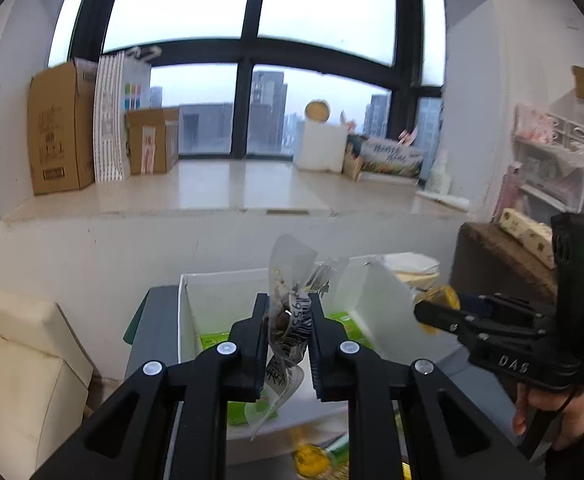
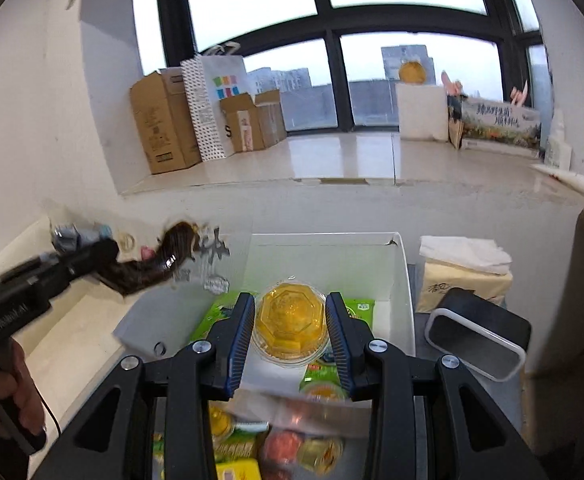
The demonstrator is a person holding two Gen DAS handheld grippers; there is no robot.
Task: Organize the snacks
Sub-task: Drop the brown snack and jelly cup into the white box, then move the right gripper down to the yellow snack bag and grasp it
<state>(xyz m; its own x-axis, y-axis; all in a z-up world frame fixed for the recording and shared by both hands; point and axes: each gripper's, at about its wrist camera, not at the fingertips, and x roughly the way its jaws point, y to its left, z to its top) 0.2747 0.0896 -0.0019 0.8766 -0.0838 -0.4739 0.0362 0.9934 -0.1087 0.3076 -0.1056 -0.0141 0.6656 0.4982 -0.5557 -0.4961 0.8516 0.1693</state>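
Observation:
My left gripper is shut on a clear snack packet with brown pieces and black print, held above a white box. The packet also shows in the right wrist view, left of the box, with the left gripper on it. My right gripper is shut on a yellow jelly cup over the white box. The right gripper also shows in the left wrist view, holding the cup at the box's right side. Green snack packets lie inside the box.
Loose snacks lie below the box's near edge. A tissue pack and a black bin stand right of the box. A cream sofa is at the left. Cardboard boxes stand on the window sill.

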